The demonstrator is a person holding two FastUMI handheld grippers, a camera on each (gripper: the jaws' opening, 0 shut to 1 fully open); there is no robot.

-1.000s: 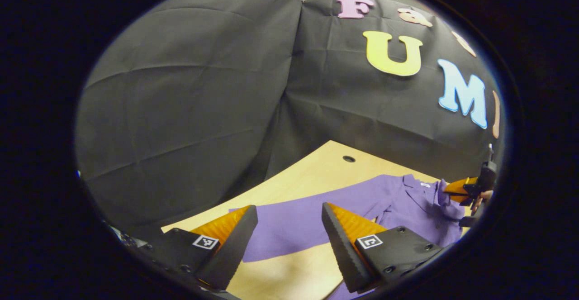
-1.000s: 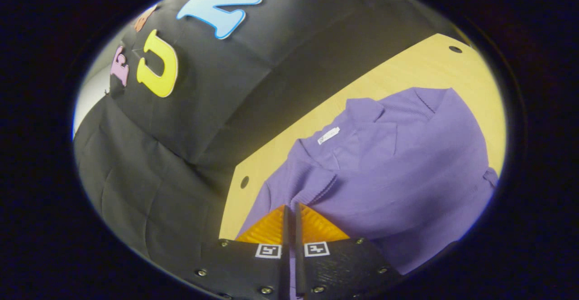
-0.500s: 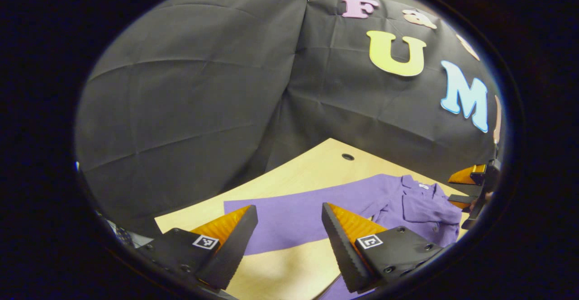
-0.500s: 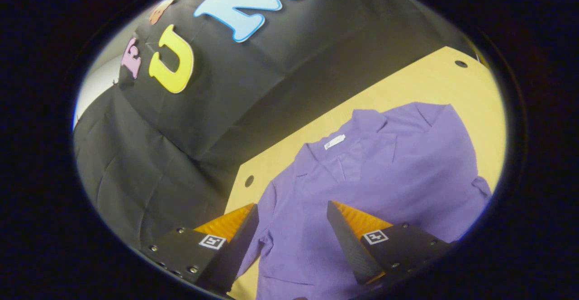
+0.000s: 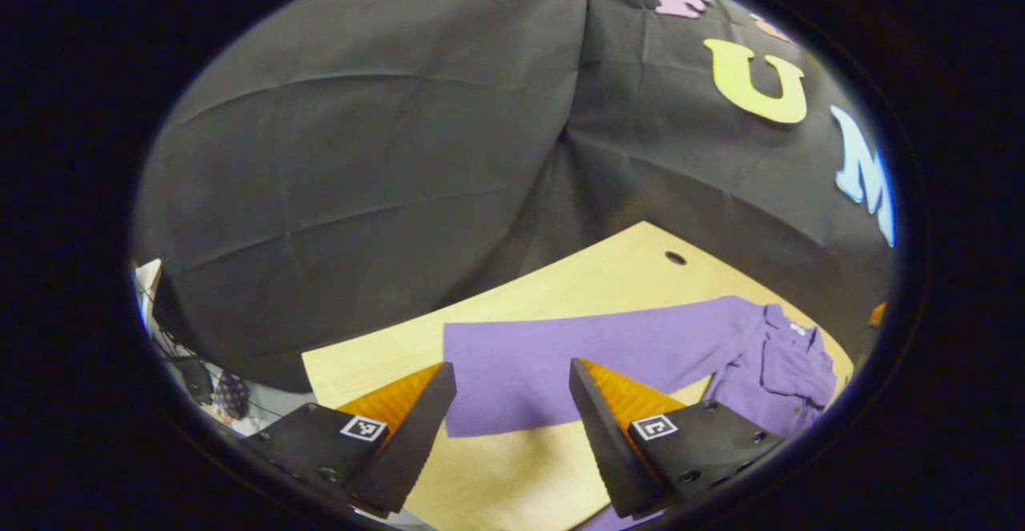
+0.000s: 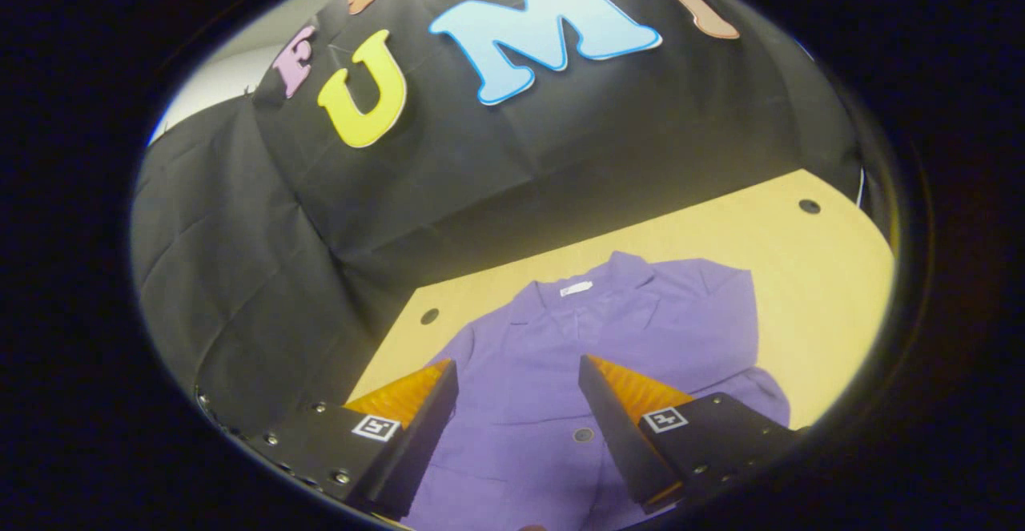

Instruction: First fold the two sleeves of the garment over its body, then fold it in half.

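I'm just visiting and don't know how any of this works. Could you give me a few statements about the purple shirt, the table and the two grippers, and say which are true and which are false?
1. The shirt is purple. True.
2. The left gripper is clamped on a sleeve. False: its fingers are spread apart, holding nothing.
3. One sleeve lies stretched out flat on the table. True.
4. The right gripper is shut. False: it is open above the shirt's body.
5. The shirt's collar points toward the black cloth wall. True.

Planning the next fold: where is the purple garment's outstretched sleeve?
In the left gripper view, the sleeve lies flat on the wooden table, just beyond the open left gripper.
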